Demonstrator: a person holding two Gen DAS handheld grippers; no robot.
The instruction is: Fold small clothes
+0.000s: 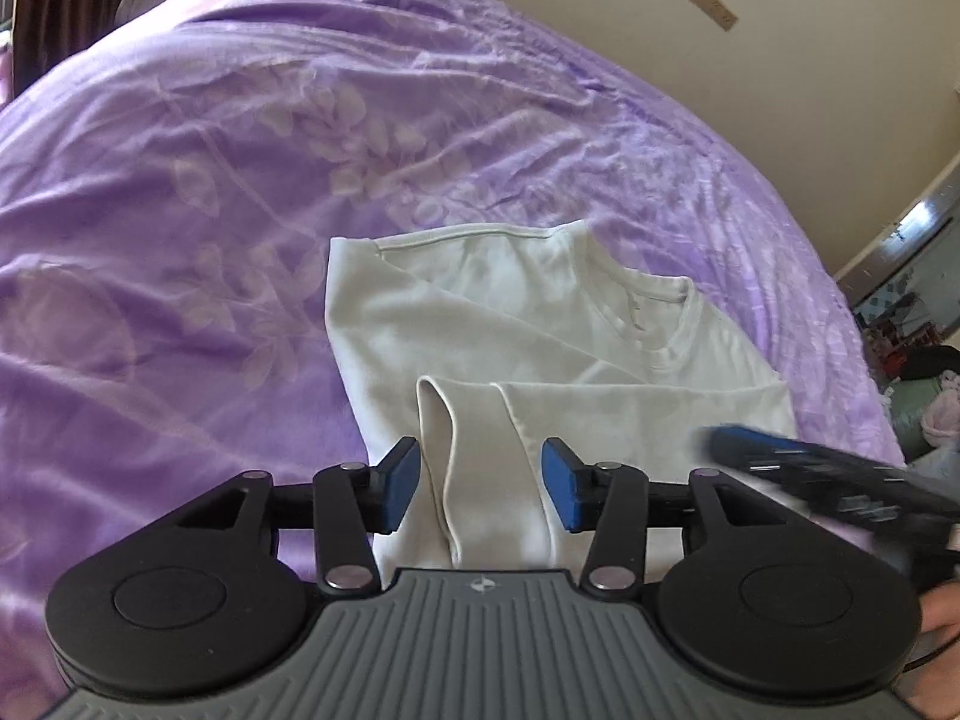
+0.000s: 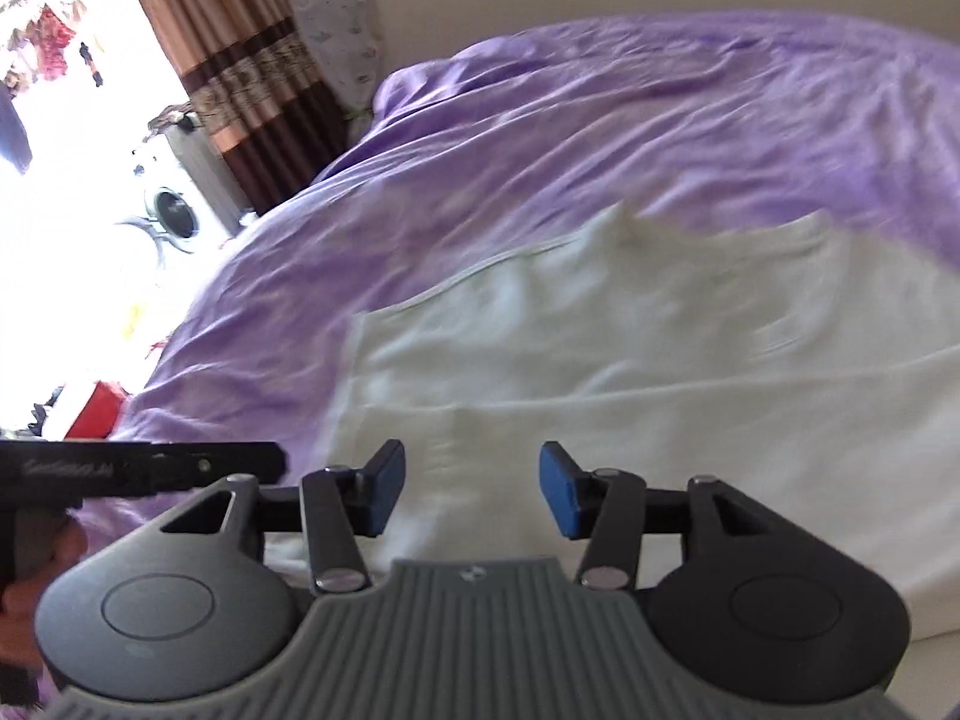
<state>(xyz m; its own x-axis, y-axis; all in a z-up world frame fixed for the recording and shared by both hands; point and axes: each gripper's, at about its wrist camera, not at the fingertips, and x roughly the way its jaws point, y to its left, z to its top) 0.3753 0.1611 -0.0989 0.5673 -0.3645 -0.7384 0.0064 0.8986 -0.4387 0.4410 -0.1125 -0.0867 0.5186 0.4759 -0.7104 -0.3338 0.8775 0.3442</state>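
So the white shirt (image 1: 498,324) is lying flat on the purple bedspread (image 1: 180,192), partly folded: a strip of it is doubled over along the near side, and the neckline sits up toward the right in the left wrist view. Its long axis runs roughly away from that camera, hem edge at the far end. Both tongs stand apart with nothing pinched: the left gripper (image 1: 480,483) straddles the folded strip without pressing it, and the right gripper (image 2: 471,495) hangs over plain white cloth. Off the bed there's a striped brown curtain (image 2: 240,72) and a washing machine (image 2: 174,204); nothing's blocking the shirt.
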